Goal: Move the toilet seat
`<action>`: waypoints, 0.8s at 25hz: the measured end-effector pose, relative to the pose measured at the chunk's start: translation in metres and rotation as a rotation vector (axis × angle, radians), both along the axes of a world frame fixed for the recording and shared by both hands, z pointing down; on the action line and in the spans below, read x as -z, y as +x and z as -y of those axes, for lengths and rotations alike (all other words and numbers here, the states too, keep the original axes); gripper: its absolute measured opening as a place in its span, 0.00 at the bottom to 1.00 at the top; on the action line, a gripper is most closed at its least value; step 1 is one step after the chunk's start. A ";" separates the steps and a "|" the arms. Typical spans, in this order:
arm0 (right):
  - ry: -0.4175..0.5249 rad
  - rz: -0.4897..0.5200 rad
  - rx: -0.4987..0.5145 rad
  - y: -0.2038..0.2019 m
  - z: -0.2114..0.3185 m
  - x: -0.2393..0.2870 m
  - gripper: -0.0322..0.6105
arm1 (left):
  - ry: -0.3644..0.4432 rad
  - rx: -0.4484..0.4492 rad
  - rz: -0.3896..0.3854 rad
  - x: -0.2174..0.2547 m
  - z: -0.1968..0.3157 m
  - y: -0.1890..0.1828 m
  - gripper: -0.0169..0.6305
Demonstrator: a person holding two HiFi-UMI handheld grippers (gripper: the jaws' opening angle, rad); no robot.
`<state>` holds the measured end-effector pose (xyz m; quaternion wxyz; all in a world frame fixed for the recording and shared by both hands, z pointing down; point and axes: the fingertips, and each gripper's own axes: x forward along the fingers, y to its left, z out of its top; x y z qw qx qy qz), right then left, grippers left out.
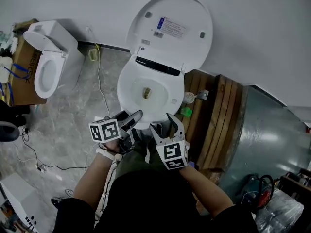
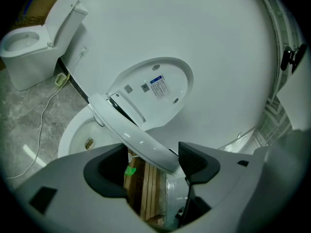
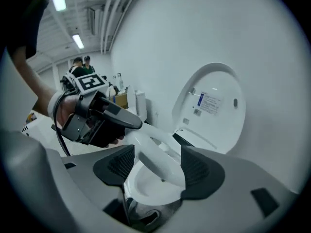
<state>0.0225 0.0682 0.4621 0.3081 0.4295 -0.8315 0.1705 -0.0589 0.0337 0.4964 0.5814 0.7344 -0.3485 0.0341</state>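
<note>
My right tongs [image 1: 163, 123] clamp the toilet seat [image 3: 156, 158] at its near rim | left tongs [image 1: 132, 118] wide, straddling it | step: lifting, I judge | next: both rise together toward the lid [image 1: 170, 30]

Second toilet [image 1: 52, 52] by wall, cardboard box [image 1: 23, 57] beside it; wooden planks [image 1: 221, 115] right; cable [image 1: 99, 74] on marble floor [image 1: 73, 110].

Blue-and-white label [image 1: 171, 28] on raised toilet lid [image 1: 192, 8], print too small to read
</note>
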 end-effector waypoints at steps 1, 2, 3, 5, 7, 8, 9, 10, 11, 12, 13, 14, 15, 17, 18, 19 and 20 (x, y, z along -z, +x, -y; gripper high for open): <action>0.018 -0.028 0.012 -0.004 0.001 -0.002 0.54 | 0.005 -0.005 0.002 0.001 0.002 0.000 0.50; 0.030 -0.052 0.019 -0.006 0.001 -0.003 0.54 | 0.011 -0.009 0.002 0.003 0.003 0.000 0.50; 0.037 -0.073 0.023 -0.008 0.001 -0.004 0.54 | 0.015 -0.015 -0.001 0.005 0.005 0.000 0.50; 0.045 -0.107 0.019 -0.008 0.000 -0.007 0.54 | 0.018 -0.027 -0.010 0.009 0.006 0.001 0.50; 0.059 -0.139 0.004 -0.007 0.002 -0.008 0.54 | 0.018 -0.041 -0.021 0.011 0.007 0.003 0.50; 0.072 -0.160 -0.003 -0.006 0.004 -0.008 0.54 | 0.020 -0.049 -0.022 0.013 0.008 0.003 0.50; 0.089 -0.186 -0.008 -0.005 0.007 -0.007 0.54 | 0.021 -0.057 -0.023 0.014 0.009 0.002 0.50; 0.110 -0.218 -0.006 -0.004 0.009 -0.005 0.54 | 0.021 -0.064 -0.026 0.016 0.009 0.002 0.50; 0.131 -0.251 0.000 -0.005 0.011 -0.003 0.54 | 0.021 -0.070 -0.030 0.018 0.009 0.001 0.50; 0.151 -0.281 0.006 -0.005 0.014 0.000 0.54 | 0.022 -0.077 -0.035 0.020 0.010 0.001 0.50; 0.166 -0.300 0.007 -0.004 0.016 0.003 0.54 | 0.025 -0.086 -0.040 0.023 0.012 0.002 0.50; 0.170 -0.304 -0.001 -0.002 0.019 0.006 0.54 | 0.030 -0.097 -0.046 0.025 0.013 0.003 0.50; 0.165 -0.293 -0.018 0.000 0.021 0.008 0.54 | 0.038 -0.112 -0.048 0.028 0.015 0.004 0.50; 0.148 -0.268 -0.051 0.004 0.027 0.013 0.55 | 0.063 -0.158 -0.039 0.033 0.017 0.007 0.50; 0.145 -0.266 -0.060 0.005 0.030 0.015 0.55 | 0.084 -0.189 -0.026 0.036 0.015 0.008 0.50; 0.145 -0.267 -0.067 0.005 0.032 0.017 0.55 | 0.109 -0.222 -0.009 0.039 0.013 0.008 0.50; 0.146 -0.269 -0.074 0.006 0.034 0.018 0.54 | 0.140 -0.254 0.011 0.044 0.010 0.007 0.50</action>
